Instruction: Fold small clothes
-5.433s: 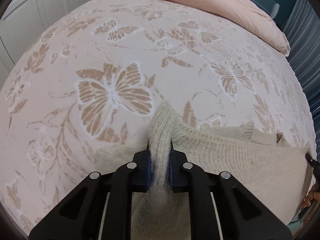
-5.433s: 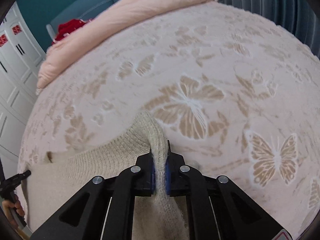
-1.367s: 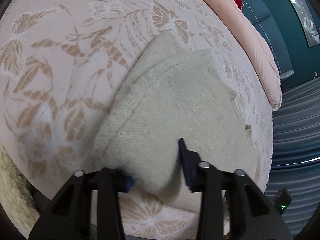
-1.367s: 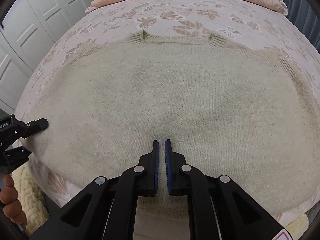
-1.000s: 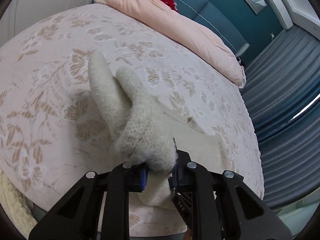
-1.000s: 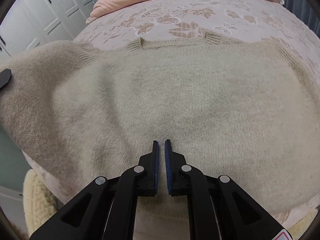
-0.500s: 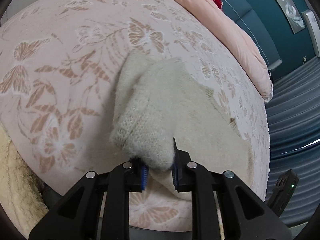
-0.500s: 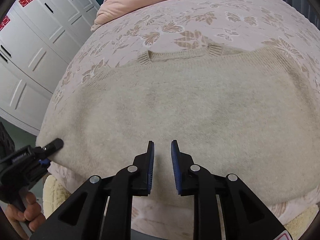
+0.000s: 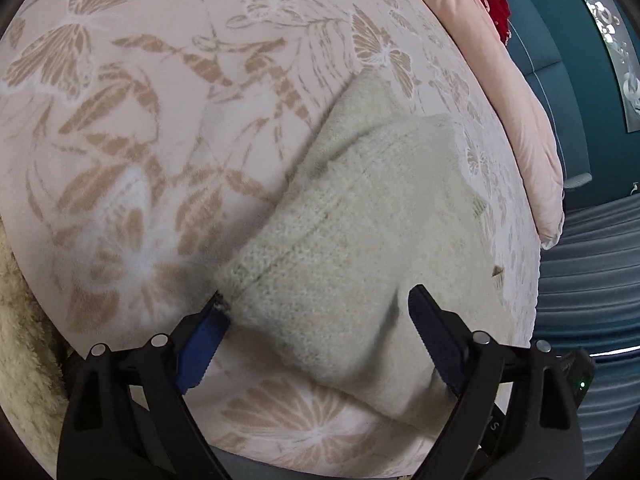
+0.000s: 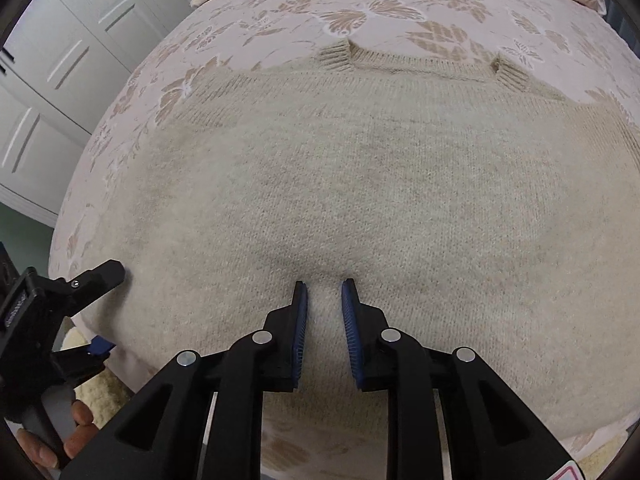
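sweater [image 10: 360, 184], cream and fuzzy knit, lies spread flat on the bed [image 10: 400, 8]. we see it from the right wrist view with its ribbed neckline at the far edge, two short ribbed tabs standing at either end of the neck opening, and the body filling most of the frame down to the near edge of the mattress. the knit looks even, with faint darker patches across the middle and a shallow dimple just ahead of our right gripper [image 10: 323, 292]. that gripper sits low over the near hem, its jaws parted with a strip of sweater showing between the blue pads; we cannot tell whether the tips press into the fabric.

from the left wrist view the sweater's side edge [image 9: 280, 256] shows a folded seam line, and a doubled corner of it reaches toward the pillow [image 9: 520, 100]. our left gripper [image 9: 316, 312] is spread wide, one finger at each side of that corner, gripping nothing. the bedspread [image 9: 120, 120] is pink with tan butterflies.
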`<action>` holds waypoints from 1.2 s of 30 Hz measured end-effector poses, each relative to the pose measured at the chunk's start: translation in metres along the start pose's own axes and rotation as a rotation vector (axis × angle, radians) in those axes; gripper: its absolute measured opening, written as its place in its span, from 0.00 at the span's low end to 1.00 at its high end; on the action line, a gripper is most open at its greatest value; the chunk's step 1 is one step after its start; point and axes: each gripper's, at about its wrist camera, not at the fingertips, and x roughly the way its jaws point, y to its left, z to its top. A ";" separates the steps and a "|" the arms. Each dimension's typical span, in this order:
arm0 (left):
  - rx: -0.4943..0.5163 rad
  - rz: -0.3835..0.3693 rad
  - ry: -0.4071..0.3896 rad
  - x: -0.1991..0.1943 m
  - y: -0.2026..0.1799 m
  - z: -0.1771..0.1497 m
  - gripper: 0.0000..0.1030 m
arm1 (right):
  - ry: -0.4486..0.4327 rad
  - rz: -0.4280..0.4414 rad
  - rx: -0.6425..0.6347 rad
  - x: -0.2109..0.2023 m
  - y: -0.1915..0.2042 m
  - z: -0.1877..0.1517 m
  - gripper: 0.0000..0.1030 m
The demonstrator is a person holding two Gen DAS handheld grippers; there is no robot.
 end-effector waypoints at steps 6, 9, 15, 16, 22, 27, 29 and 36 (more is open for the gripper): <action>0.149 0.094 0.001 -0.006 -0.028 0.005 0.46 | -0.073 0.116 0.126 -0.035 -0.019 -0.025 0.25; 0.251 0.125 -0.034 -0.020 -0.055 0.001 0.31 | -0.089 0.123 0.138 -0.053 -0.031 -0.043 0.27; 0.478 0.086 -0.075 -0.045 -0.138 -0.025 0.21 | -0.150 0.125 0.193 -0.087 -0.065 -0.069 0.30; 0.514 0.077 -0.081 -0.047 -0.153 -0.031 0.19 | -0.163 0.129 0.206 -0.092 -0.072 -0.072 0.30; 0.712 0.007 -0.060 -0.044 -0.233 -0.085 0.03 | -0.232 0.131 0.269 -0.122 -0.111 -0.087 0.32; 0.825 -0.007 0.001 -0.020 -0.274 -0.139 0.05 | -0.273 0.098 0.309 -0.137 -0.139 -0.099 0.37; 0.777 -0.043 0.057 -0.012 -0.270 -0.148 0.20 | -0.280 0.079 0.322 -0.141 -0.149 -0.104 0.41; 0.602 0.052 -0.039 -0.021 -0.188 -0.127 0.76 | -0.270 0.054 0.350 -0.140 -0.165 -0.116 0.43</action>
